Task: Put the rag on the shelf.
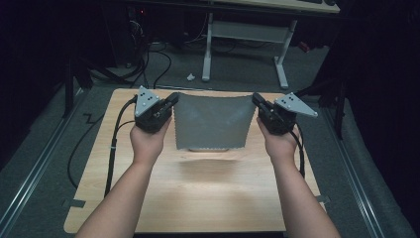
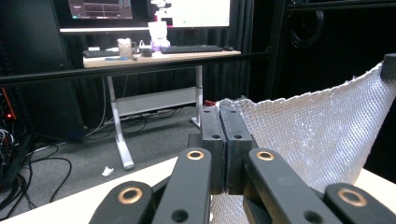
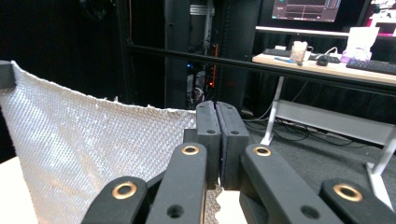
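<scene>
A grey textured cloth [image 1: 212,121] hangs stretched between both grippers above the wooden table [image 1: 198,193]. My left gripper [image 1: 172,100] is shut on the cloth's upper left corner. My right gripper [image 1: 258,100] is shut on its upper right corner. The cloth's lower edge hangs just above the tabletop and casts a shadow. In the left gripper view the cloth [image 2: 317,130] spreads rightward from the closed jaws [image 2: 226,140]. In the right gripper view the cloth [image 3: 88,149] spreads leftward from the closed jaws [image 3: 217,140].
The table stands on grey carpet. A white-legged desk [image 1: 245,49] stands beyond its far edge, with a keyboard [image 2: 191,48] and monitors on it. Cables [image 1: 114,148] trail from the left gripper over the table's left side. A black rail [image 3: 261,67] crosses the background.
</scene>
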{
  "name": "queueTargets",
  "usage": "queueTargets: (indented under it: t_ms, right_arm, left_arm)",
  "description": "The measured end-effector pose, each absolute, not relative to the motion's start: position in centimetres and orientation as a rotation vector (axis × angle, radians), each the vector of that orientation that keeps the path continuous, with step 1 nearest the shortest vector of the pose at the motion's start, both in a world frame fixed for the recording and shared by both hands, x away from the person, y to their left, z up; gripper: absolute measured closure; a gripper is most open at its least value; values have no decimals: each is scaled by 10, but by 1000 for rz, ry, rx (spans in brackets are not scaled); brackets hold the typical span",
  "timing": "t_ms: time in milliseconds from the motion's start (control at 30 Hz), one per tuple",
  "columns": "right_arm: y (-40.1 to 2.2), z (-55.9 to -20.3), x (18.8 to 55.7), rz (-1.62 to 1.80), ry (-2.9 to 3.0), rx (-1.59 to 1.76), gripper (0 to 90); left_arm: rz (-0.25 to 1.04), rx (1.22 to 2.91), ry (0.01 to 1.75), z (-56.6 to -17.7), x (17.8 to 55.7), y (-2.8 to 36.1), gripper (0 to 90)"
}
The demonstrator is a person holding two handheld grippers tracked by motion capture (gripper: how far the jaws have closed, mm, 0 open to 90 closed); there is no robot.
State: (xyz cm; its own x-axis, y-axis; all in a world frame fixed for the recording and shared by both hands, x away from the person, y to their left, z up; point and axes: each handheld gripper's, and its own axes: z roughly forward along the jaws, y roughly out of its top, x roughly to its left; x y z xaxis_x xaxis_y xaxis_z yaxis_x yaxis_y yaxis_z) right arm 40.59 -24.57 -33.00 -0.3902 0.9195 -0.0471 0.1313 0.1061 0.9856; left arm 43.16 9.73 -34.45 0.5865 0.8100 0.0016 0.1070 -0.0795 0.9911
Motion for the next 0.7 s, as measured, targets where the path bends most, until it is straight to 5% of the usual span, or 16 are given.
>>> queueTargets:
  t_ms: [700]
  right_arm:
    - [-246,-367,472,1277,1738,1122,899]
  left_arm:
    - [608,1689,904,-380,490,92,892]
